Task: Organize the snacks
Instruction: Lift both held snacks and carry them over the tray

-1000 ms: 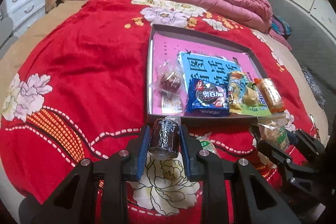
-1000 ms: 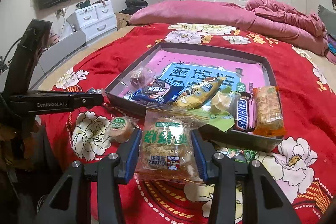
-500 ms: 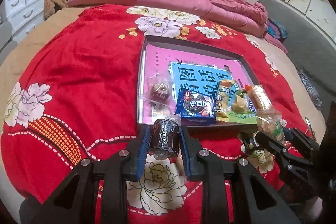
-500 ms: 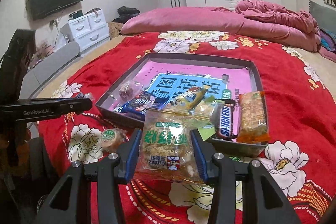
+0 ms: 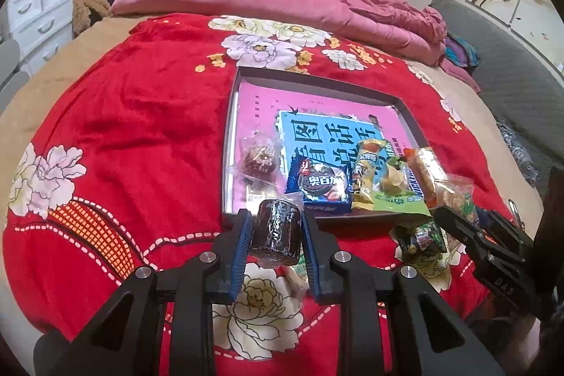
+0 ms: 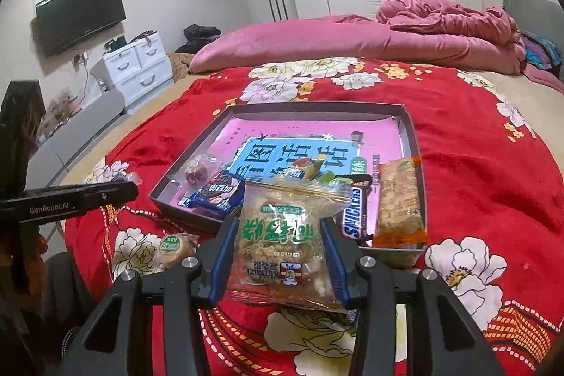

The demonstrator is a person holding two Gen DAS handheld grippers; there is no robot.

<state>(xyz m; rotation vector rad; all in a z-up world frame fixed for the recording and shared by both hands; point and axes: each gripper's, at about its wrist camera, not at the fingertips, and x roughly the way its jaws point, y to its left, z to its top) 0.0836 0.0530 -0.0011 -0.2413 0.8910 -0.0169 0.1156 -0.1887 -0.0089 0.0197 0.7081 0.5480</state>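
Gripping a dark wrapped cake roll, left gripper jaws clamped just before the tray; right gripper pinches a clear Ximaizi snack bag at the tray's near edge.

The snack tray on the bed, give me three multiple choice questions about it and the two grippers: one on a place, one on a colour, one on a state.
1. Where does the Snickers bar lie?
A. in the tray
B. on the red blanket
C. on the pink pillow

2. What colour is the cookie pack in the tray?
A. yellow
B. blue
C. white

3. What is the left gripper doing?
A. hanging open
B. shut on nothing
C. shut on a dark wrapped snack

Answers: 1 A, it rests inside the tray's near edge beside the orange pack. 2 B, its wrapper is blue. 3 C, both fingers press the snack's sides.
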